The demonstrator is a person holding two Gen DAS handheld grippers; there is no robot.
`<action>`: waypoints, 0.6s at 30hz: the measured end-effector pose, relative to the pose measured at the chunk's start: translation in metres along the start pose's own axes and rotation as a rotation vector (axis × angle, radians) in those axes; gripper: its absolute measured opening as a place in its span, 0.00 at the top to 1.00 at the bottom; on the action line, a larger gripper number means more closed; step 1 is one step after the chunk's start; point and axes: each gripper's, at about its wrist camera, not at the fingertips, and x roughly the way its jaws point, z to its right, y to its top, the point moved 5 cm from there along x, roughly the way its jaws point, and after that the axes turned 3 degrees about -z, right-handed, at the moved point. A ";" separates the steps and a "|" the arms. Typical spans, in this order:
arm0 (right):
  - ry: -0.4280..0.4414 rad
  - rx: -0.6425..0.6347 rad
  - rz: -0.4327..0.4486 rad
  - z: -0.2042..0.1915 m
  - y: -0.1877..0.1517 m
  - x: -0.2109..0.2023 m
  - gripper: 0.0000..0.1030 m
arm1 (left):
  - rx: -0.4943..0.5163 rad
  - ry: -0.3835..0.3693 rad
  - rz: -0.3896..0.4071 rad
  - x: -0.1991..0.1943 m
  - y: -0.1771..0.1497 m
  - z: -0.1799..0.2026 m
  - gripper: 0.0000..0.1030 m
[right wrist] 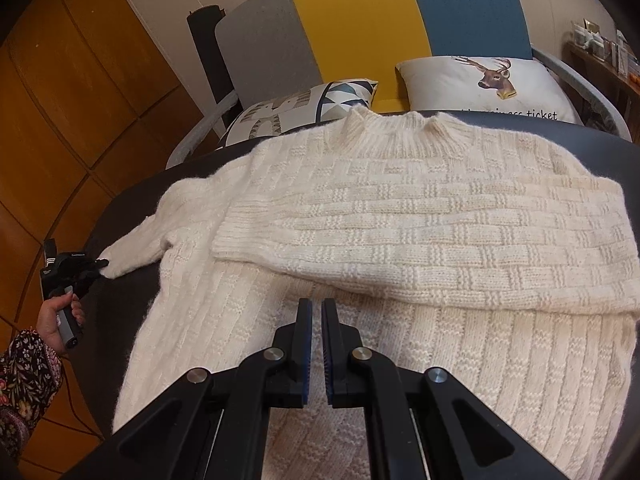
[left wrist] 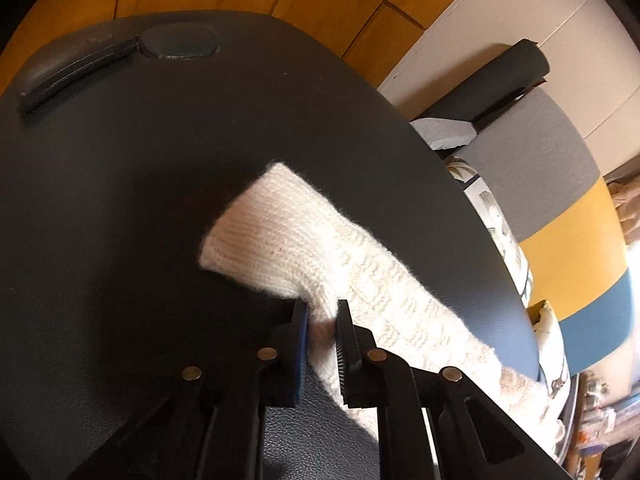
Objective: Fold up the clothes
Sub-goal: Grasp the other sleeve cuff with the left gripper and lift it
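Observation:
A cream knit sweater lies flat on a dark table, collar at the far side. One sleeve is folded across its chest. The other sleeve stretches out to the left. My left gripper is shut on that sleeve near its cuff; it also shows in the right wrist view at the sweater's left. My right gripper hovers over the sweater's lower body, jaws nearly together with nothing between them.
A curved dark wrist rest and a round pad lie at the table's far end. A grey, yellow and blue sofa with a deer pillow and a patterned pillow stands behind the table.

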 end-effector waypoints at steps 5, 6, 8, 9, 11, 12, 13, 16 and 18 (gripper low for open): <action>0.027 -0.029 0.015 -0.014 0.008 -0.001 0.95 | 0.093 -0.112 0.102 -0.038 0.001 0.034 0.90; 0.033 -0.030 0.026 -0.017 0.011 -0.003 0.95 | 0.130 -0.136 0.128 -0.050 0.001 0.047 0.90; 0.040 -0.026 0.039 -0.019 0.014 -0.007 0.95 | 0.187 -0.188 0.166 -0.070 0.000 0.073 0.90; 0.044 -0.022 0.044 -0.019 0.015 -0.009 0.95 | 0.216 -0.224 0.184 -0.083 -0.002 0.088 0.90; 0.052 -0.014 0.055 -0.019 0.017 -0.013 0.95 | 0.274 -0.280 0.205 -0.102 -0.006 0.118 0.90; 0.057 -0.001 0.057 -0.017 0.018 -0.015 0.95 | 0.315 -0.312 0.212 -0.112 -0.011 0.136 0.90; 0.062 0.014 0.060 -0.015 0.018 -0.016 0.95 | 0.362 -0.341 0.215 -0.121 -0.017 0.156 0.90; 0.096 0.069 0.086 -0.008 0.025 -0.026 0.95 | 0.493 -0.425 0.217 -0.144 -0.044 0.208 0.90; 0.107 0.084 0.123 -0.004 0.032 -0.039 0.95 | 0.574 -0.476 0.204 -0.160 -0.070 0.236 0.90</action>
